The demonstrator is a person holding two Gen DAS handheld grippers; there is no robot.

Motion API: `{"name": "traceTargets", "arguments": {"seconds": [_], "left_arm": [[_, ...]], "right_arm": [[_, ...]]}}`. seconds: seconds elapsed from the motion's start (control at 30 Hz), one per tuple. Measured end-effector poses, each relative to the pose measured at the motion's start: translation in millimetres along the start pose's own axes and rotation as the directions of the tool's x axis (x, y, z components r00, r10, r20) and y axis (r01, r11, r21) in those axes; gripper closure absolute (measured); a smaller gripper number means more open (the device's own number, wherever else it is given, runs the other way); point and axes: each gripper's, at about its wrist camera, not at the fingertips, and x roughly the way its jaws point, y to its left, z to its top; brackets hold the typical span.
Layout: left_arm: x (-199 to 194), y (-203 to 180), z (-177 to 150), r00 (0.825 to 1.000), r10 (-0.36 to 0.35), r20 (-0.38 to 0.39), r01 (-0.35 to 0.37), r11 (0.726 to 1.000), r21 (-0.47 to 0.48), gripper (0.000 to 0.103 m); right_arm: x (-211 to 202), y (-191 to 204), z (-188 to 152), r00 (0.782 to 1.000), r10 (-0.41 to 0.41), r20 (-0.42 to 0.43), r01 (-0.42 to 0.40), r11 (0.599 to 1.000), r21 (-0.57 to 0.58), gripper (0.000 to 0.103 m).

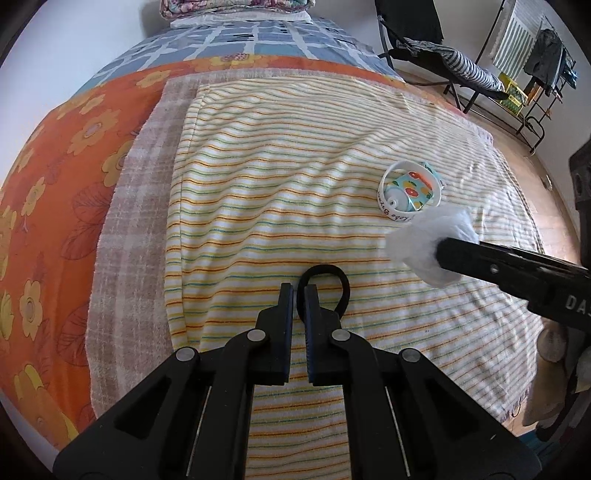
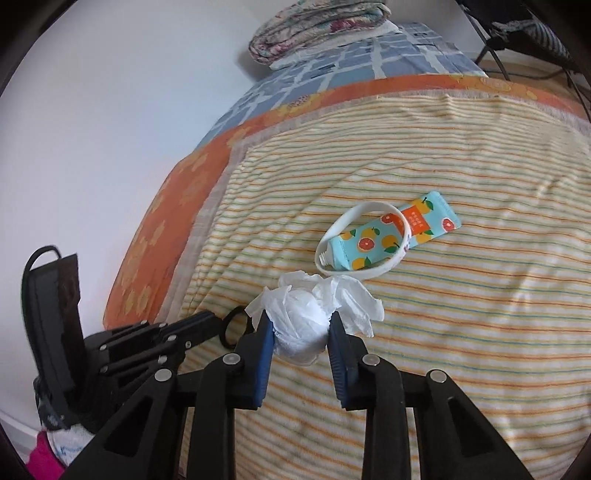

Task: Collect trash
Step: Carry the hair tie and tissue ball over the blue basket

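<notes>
a bed with a striped towel (image 1: 280, 177). the left gripper (image 1: 299, 291) fingers are clamped on a black hair tie (image 1: 341, 284); the right gripper (image 2: 300, 325) fingers squeeze a crumpled tissue (image 2: 306, 321) between them.

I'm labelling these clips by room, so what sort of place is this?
Most likely a bedroom. The work surface is a bed spread with a striped towel, a folded quilt lies at its far end, and a clothes rack with hung garments stands by the wall.
</notes>
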Motion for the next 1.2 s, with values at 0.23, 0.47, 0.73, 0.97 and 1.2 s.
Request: {"name": "traceTargets", "arguments": {"seconds": [0.23,0.47,0.73,0.97,1.2], "left_arm": [[3.2,-4.2,2.1,1.0,-0.016,-0.012,0.016,0.999,-0.038,0.044],[20.7,-15.9,1.1,0.997,0.066,-0.04,-0.065,0.997,0.028,0.063],[11.8,-8.5,-3.0,0.998,0.065,-0.017,-0.065,0.997,0.031,0.097],[-6.6,-13.8,-10.4,0.998,0.063,0.019,-0.064,0.996,0.063,0.098],[-35.1,-21.0,-23.8,0.998,0.023,0.052,-0.027,0.997,0.07,0.098]], "right_arm": [[-14.5,4.4,-11.8,1.0,-0.01,-0.003,0.01,0.999,-0.037,0.075],[-24.0,9.0,-17.6,0.998,-0.059,0.008,0.06,0.993,-0.098,0.075],[-36.4,0.5,-23.0,0.996,-0.091,0.018,0.092,0.99,-0.108,0.075],[-52.6,7.0,-35.2,0.994,-0.106,0.039,0.11,0.985,-0.135,0.075],[-69.6,21.9,-55.9,0.991,-0.121,0.053,0.129,0.967,-0.22,0.075]]}}
